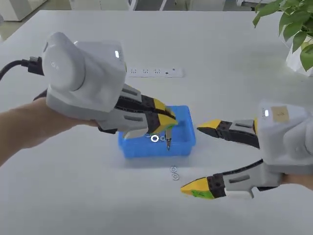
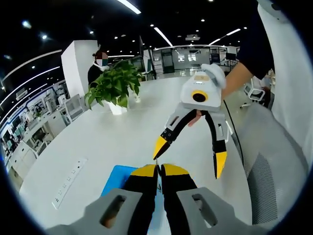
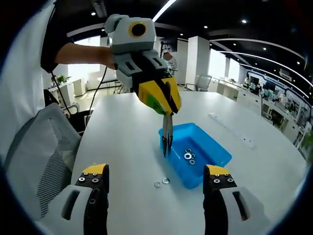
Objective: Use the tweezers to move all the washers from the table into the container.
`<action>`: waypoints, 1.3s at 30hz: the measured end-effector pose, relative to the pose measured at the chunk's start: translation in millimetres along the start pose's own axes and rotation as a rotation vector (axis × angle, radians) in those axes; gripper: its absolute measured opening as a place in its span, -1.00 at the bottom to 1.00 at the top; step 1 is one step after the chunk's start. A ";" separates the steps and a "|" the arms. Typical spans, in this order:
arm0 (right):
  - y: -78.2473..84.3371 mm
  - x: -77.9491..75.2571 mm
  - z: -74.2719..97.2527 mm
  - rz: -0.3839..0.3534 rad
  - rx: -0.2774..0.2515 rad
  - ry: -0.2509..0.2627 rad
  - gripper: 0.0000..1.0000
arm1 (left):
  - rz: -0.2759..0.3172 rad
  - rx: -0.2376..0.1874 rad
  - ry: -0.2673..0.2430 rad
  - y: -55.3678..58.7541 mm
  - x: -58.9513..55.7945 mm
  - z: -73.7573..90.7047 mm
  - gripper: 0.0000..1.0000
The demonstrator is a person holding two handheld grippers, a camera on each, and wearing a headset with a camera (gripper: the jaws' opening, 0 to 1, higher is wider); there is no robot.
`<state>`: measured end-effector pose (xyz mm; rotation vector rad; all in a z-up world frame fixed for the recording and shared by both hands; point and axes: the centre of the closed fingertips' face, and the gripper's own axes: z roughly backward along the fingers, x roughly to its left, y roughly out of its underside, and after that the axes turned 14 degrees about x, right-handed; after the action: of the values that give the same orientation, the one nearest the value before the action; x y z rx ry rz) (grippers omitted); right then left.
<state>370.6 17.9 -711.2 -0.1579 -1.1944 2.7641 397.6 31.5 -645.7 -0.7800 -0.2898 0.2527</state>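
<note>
My left gripper [image 1: 168,120] is shut on a pair of metal tweezers [image 1: 167,139], which point down over the blue container [image 1: 186,113]. In the right gripper view the tweezers [image 3: 167,134] hang at the edge of the container [image 3: 212,149], and I see nothing in their tips. Several washers [image 3: 188,155] lie inside the container. Two washers [image 1: 174,173] rest on the table just in front of it, and the right gripper view shows them [image 3: 162,182] too. My right gripper [image 1: 190,157] is open, to the right of those washers, with nothing between its jaws.
A white power strip [image 1: 154,72] lies on the table behind the container. A potted plant [image 1: 293,29] stands at the far right corner. A mesh office chair [image 3: 44,147] sits beside the table. A person [image 2: 100,66] stands behind the plant [image 2: 115,85].
</note>
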 end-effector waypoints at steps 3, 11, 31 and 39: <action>5.6 5.3 1.4 -0.026 -0.007 -0.004 0.63 | 0.004 0.000 0.003 2.8 -4.4 -4.4 -0.87; 15.4 12.9 4.5 -0.029 0.007 -0.001 0.79 | -0.003 -0.013 0.001 8.8 -21.3 -13.1 -0.87; 44.4 16.1 4.2 -0.025 0.068 -0.009 1.00 | 0.024 0.020 -0.004 30.7 -31.7 -33.6 -0.87; 53.8 20.8 1.3 -0.051 0.078 -0.030 1.00 | 0.041 0.028 0.003 31.3 -31.8 -39.5 -0.87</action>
<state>346.0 -16.3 -750.5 -0.0773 -1.0794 2.7726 378.1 16.8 -700.1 -0.7596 -0.2674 0.2932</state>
